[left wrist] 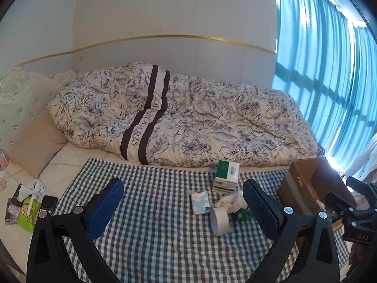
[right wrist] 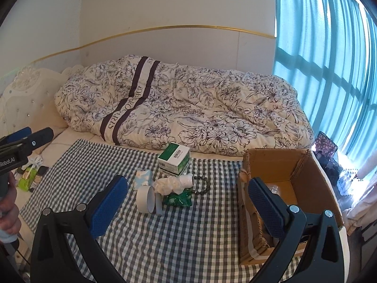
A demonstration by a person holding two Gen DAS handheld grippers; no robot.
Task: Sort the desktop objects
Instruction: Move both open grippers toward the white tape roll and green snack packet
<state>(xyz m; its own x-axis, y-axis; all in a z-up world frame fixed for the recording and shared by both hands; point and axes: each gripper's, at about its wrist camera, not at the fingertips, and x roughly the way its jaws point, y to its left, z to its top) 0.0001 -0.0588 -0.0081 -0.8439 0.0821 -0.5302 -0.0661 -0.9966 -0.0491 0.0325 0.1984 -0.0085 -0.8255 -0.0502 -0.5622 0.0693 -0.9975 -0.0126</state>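
Observation:
On a checkered cloth [right wrist: 165, 235] lie a green-and-white box [right wrist: 174, 160] [left wrist: 226, 175], a light blue tissue pack [right wrist: 142, 179] [left wrist: 200, 202], a tape roll [right wrist: 146, 199] [left wrist: 219, 222], a white crumpled bundle [right wrist: 170, 185], a green packet [right wrist: 179, 199] and a dark bead string [right wrist: 205, 186]. An open cardboard box [right wrist: 282, 188] [left wrist: 313, 184] stands at the right. My left gripper [left wrist: 182, 207] is open and empty above the cloth. My right gripper [right wrist: 188, 202] is open and empty, its right finger over the box's near wall.
A floral duvet [right wrist: 176, 113] lies behind the cloth. A pillow [left wrist: 35, 146] and headboard are at the left. A green tissue pack [left wrist: 28, 214] and a phone [left wrist: 48, 202] lie left of the cloth. Blue curtains [right wrist: 329, 59] hang at the right.

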